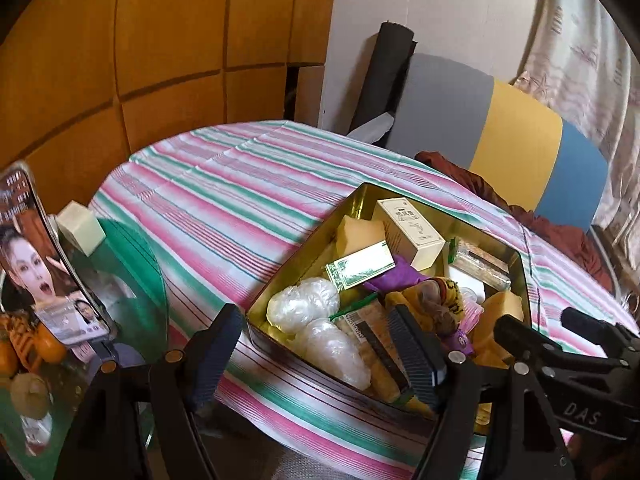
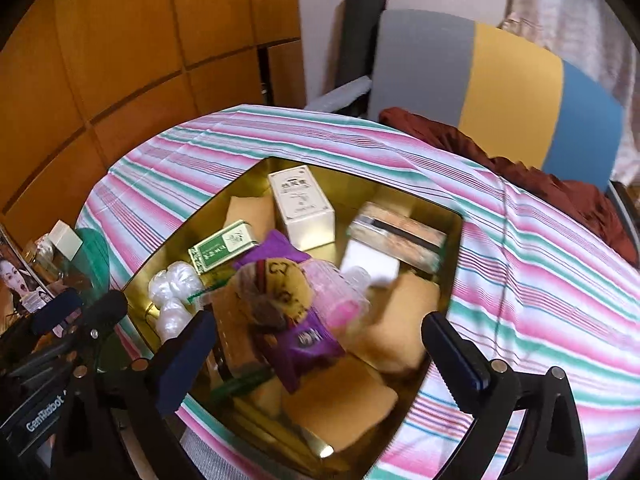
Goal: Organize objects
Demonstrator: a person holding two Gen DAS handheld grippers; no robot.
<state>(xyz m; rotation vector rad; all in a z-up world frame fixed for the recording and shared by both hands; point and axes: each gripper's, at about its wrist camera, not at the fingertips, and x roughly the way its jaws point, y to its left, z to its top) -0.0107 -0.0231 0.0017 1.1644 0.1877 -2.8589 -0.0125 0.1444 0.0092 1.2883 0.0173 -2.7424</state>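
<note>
Striped cotton tablecloth (image 2: 520, 240) — pink, green and white bands, lightly creased — covers the table and carries a shallow gold metal tin (image 2: 168, 264) with a glossy, mirror-like inner wall, lid off, sitting toward the near edge. Inside the tin, packed and overlapping: soft tan pouches (image 2: 340, 404), a rigid cream carton (image 2: 302, 208), a green-and-white printed box (image 2: 222, 246), crinkled pearly wrapped lumps (image 1: 302, 306) and a glossy purple sachet (image 2: 306, 344). Left gripper (image 1: 316, 354) straddles the tin's near corner, ribbed pads spread and empty — right gripper (image 2: 320, 360) hangs above the contents, jaws wide apart, gripping nothing.
</note>
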